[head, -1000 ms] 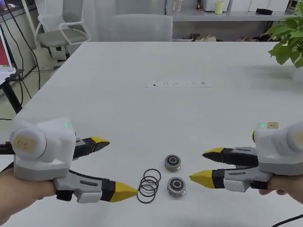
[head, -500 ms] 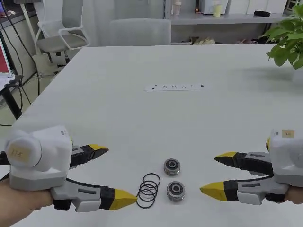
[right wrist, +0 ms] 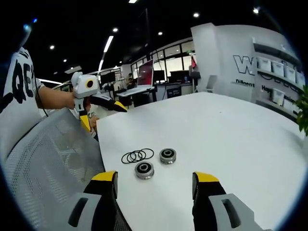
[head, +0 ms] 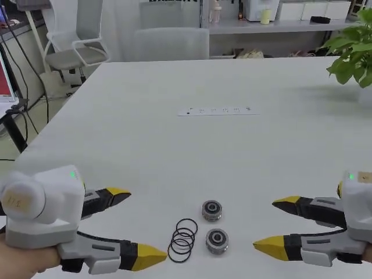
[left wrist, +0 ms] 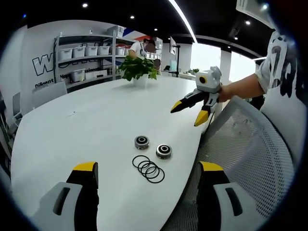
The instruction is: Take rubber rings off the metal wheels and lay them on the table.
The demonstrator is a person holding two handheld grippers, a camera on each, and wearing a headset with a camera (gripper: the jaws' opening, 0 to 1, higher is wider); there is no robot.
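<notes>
**Ring removal: stock on the surface, both tools idle**

- Rubber rings [head: 182, 239]: several loose, overlapping in a small cluster on the surface [head: 174, 145], just beside the wheels.
- Metal wheels [head: 211, 210]: two, lying flat near the front edge. Too small to tell whether any ring is left on them, though the task looks largely done.
- Left tool [head: 142, 224]: jaws wide, empty.
- Right tool [head: 266, 223]: jaws wide, empty.
- Change: both tools have drawn back and outward from the wheels. Rings and wheels are unmoved.

Open-plan office: swivel chair [head: 78, 40], monitors [right wrist: 146, 73], bin shelves [left wrist: 84, 60].
</notes>
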